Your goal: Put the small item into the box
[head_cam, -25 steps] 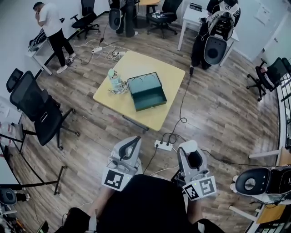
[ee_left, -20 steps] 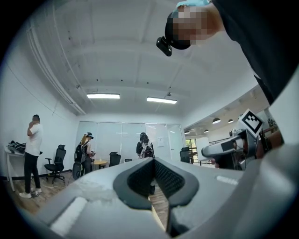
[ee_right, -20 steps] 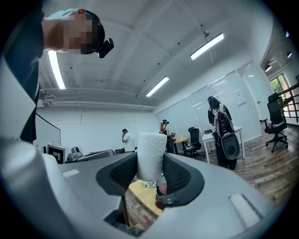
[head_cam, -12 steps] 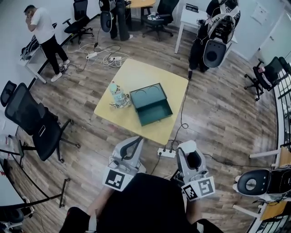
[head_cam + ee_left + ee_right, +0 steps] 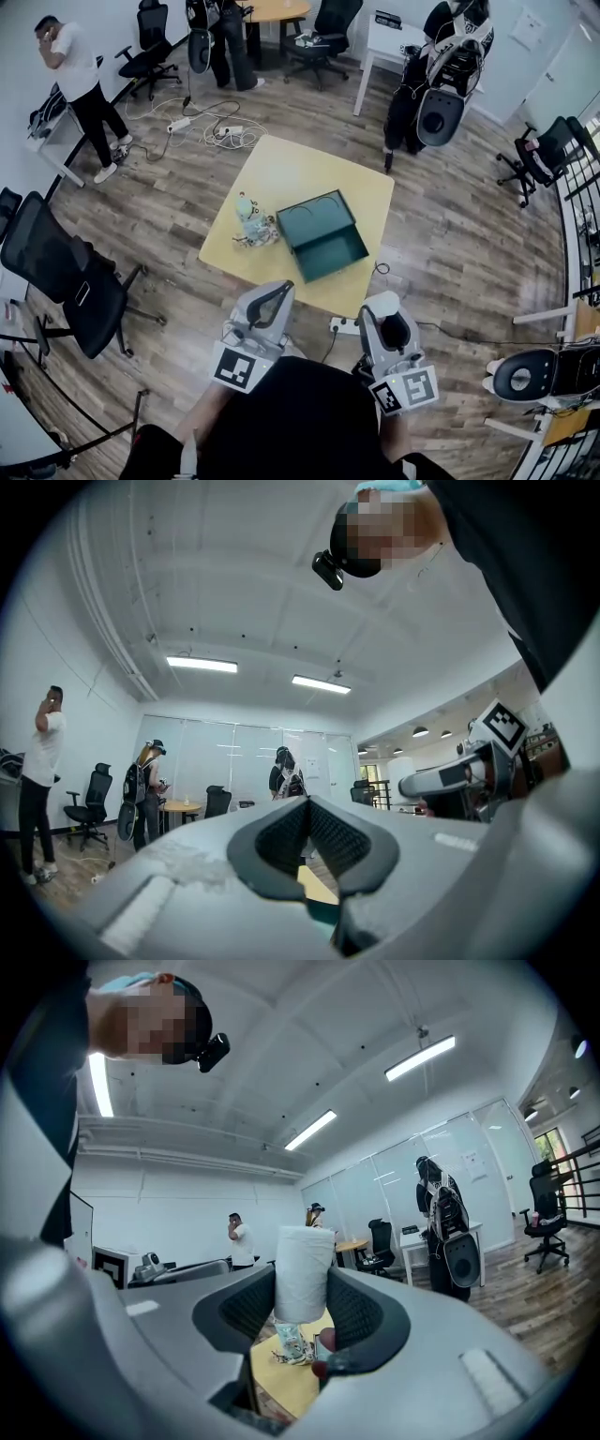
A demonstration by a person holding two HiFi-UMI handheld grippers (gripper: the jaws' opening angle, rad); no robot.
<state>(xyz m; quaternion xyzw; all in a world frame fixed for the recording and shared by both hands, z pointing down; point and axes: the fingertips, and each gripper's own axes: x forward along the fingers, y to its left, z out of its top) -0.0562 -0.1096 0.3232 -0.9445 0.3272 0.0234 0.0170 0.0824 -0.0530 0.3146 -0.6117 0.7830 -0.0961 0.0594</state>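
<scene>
Left gripper (image 5: 271, 294) is squeezed shut with nothing in it, while the right gripper (image 5: 382, 309) is clamped on a white roll (image 5: 304, 1274). Both are held well short of the yellow table (image 5: 291, 173). The green box (image 5: 330, 247) sits open there, with a pile of small items (image 5: 253, 225) just beside it.

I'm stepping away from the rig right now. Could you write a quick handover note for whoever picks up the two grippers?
Left gripper: jaws together, nothing in them.
Right gripper: jaws shut on a white cylinder.
Both are held close to the body, short of the yellow table.
The green box sits open on the table with its lid up and looks empty. A cluster of small items lies just to its left.
Done: an item is in the right jaws.
Left to do: carry it over the box, lower it in and open the jaws.
</scene>
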